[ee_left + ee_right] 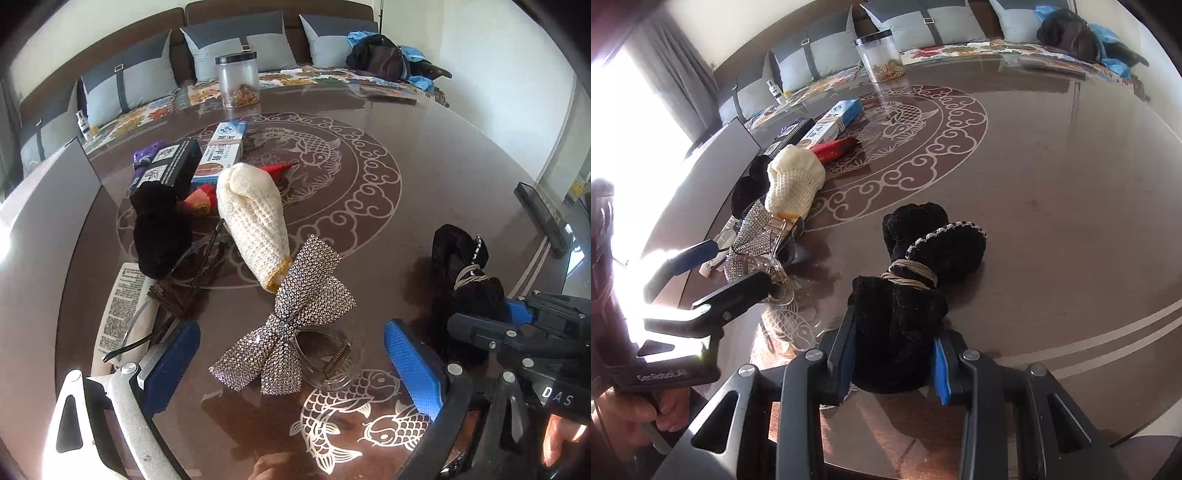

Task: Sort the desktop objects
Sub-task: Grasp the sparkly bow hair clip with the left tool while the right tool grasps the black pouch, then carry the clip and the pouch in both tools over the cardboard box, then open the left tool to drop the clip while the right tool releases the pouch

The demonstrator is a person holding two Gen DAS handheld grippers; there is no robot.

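Observation:
A rhinestone bow hair clip [291,317] lies on the brown table between the blue pads of my open left gripper [291,363]; it also shows in the right wrist view [748,240]. My right gripper [894,363] is shut on one end of a black velvet bow [916,288] bound with a gold cord, which rests on the table; it shows in the left wrist view [461,280] too. A cream knitted pouch [253,218] lies beyond the rhinestone bow.
A pile at the left holds a black fuzzy item [159,232], a black box [170,166], a blue-white box [223,151], a red item [277,171] and glasses [192,266]. A lidded clear jar [238,79] stands far back. A sofa with cushions [236,44] lies behind.

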